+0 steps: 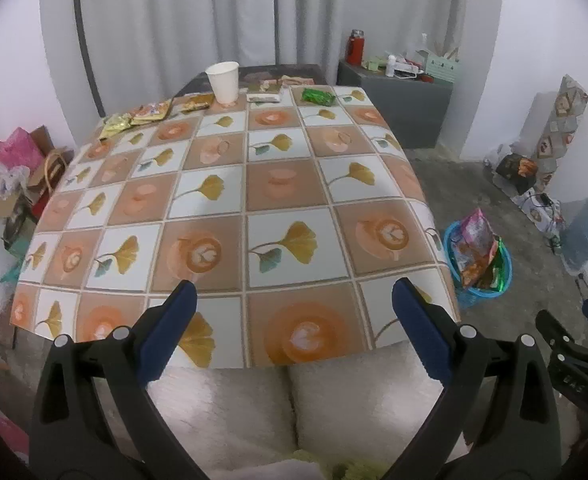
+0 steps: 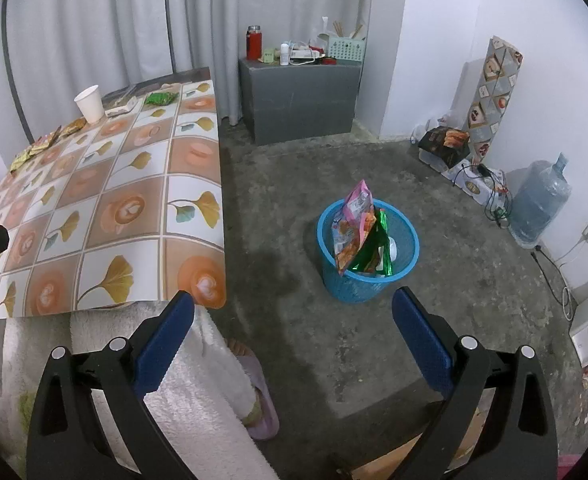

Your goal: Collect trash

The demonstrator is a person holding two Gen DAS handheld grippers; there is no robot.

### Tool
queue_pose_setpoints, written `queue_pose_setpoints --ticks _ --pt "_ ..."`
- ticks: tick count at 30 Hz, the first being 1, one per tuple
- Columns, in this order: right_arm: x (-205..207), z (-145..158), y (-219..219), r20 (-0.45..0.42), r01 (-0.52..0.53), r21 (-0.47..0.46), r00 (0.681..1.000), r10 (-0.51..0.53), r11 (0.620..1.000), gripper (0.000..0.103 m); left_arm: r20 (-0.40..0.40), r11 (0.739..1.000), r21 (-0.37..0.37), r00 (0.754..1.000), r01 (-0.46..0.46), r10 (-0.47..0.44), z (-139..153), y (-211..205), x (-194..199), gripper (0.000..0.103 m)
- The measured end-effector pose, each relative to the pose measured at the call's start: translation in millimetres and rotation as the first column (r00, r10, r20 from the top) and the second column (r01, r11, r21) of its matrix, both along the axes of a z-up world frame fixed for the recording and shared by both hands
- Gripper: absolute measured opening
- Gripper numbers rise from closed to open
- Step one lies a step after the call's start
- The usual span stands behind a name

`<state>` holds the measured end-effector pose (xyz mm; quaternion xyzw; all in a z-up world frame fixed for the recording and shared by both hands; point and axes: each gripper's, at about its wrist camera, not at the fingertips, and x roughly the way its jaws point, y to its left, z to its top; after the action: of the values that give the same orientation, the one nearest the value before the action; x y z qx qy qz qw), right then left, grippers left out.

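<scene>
Both tongs gape wide and empty: left gripper (image 1: 294,312) faces wrappers (image 1: 150,113) far across the table (image 1: 286,184); right gripper (image 2: 294,320) faces the bin (image 2: 367,248). Likely next: reaching for a wrapper.

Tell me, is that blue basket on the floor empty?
No. The basket already holds several snack wrappers, some sticking up above its rim.
</scene>
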<state>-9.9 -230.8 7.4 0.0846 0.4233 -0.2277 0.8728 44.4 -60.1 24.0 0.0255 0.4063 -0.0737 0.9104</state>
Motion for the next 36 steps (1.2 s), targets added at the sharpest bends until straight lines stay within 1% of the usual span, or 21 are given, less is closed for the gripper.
queue_pose_setpoints --ticks 7,14,24,36 --pt "-0.4 1.9 -2.3 -0.002 0.005 -0.001 1.000 -0.005 1.000 0.096 -0.055 1.000 -0.008 0.998 0.004 -0.004 -10.6 0.0 5.1 0.094" --pt "-0.4 5.7 -7.4 -0.006 0.019 -0.006 1.000 -0.019 1.000 0.096 -0.034 1.000 0.002 0.999 -0.010 0.010 -7.9 2.3 4.2 0.094" --pt "-0.8 4.5 -5.5 -0.008 0.021 -0.008 1.000 -0.021 1.000 0.096 -0.029 1.000 0.005 0.999 -0.028 0.028 -8.7 7.5 4.3 0.094" --pt "-1.1 4.3 -4.7 -0.007 0.021 -0.008 1.000 -0.021 1.000 0.096 -0.030 1.000 0.005 0.999 -0.028 0.028 -8.7 8.2 3.7 0.094"
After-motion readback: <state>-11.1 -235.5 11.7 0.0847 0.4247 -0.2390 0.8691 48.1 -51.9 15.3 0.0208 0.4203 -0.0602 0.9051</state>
